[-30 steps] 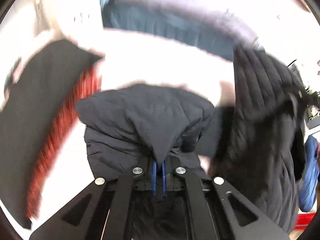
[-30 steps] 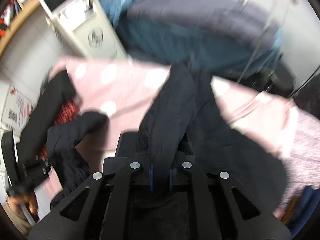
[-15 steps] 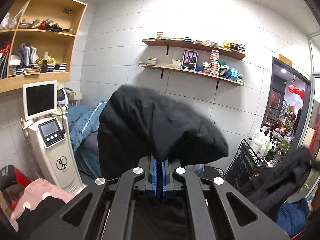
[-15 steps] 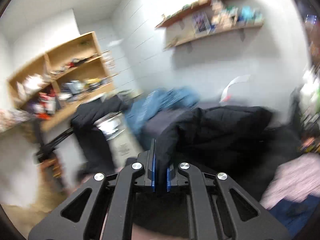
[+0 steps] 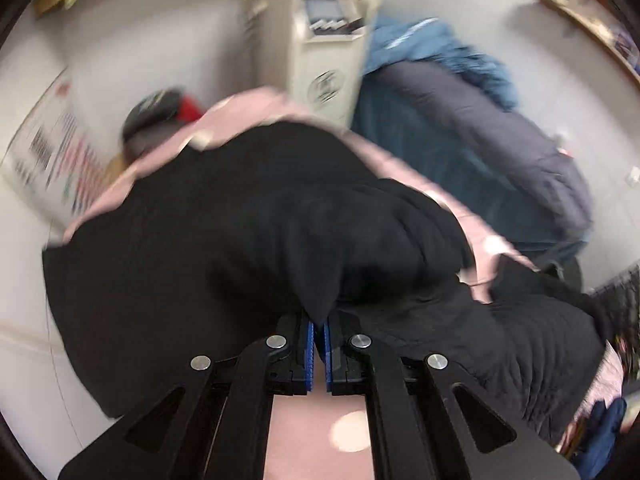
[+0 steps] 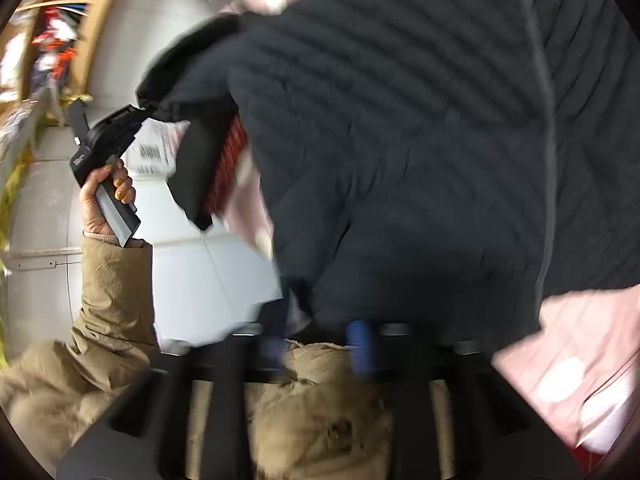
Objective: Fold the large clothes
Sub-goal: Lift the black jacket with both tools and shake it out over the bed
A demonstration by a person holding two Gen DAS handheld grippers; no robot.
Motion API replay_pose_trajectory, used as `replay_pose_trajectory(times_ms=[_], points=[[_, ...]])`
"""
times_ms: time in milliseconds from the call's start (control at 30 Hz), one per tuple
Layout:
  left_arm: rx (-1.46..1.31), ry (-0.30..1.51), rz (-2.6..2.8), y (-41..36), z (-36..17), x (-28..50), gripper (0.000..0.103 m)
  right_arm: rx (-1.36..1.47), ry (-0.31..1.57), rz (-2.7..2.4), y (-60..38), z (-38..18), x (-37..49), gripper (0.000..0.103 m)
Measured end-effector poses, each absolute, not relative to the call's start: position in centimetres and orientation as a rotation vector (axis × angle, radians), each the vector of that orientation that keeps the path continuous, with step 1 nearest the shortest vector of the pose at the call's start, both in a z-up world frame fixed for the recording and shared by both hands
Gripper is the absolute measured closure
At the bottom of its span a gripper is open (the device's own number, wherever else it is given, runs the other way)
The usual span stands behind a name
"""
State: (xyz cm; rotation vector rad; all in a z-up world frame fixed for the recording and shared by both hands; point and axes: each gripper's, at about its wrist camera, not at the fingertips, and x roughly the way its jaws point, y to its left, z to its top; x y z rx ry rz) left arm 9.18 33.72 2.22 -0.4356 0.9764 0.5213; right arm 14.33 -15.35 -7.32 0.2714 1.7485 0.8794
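A fold of the black quilted jacket (image 5: 256, 240) is pinched by the left gripper (image 5: 317, 354) at 6 o'clock; the right gripper (image 6: 320, 346) is opening, jacket hem just beyond. The jacket, spread toward 12 over the pink dotted sheet (image 5: 352, 432), may bunch crookedly if one side is dropped early

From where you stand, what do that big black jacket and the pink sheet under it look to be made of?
The black jacket looks like a padded synthetic shell, probably nylon or polyester: it has stitched quilting ridges, a puffy body and a dull matte surface. The pink sheet looks like soft woven cloth, perhaps cotton, matte with pale printed dots; motion blur leaves its weave unclear.
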Motion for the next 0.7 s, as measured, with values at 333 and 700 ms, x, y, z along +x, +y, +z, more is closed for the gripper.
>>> replay_pose_trajectory(times_ms=[333,700], points=[[-0.397,1.106,0.709,35.4,-5.2,7.4,0.016,0.241,1.664,0.941,-16.0,-4.3,17.1,0.023],[-0.422,0.989,0.665,30.4,-0.7,7.3,0.010,0.517,1.361,0.320,-33.2,-2.2,28.9,0.021]])
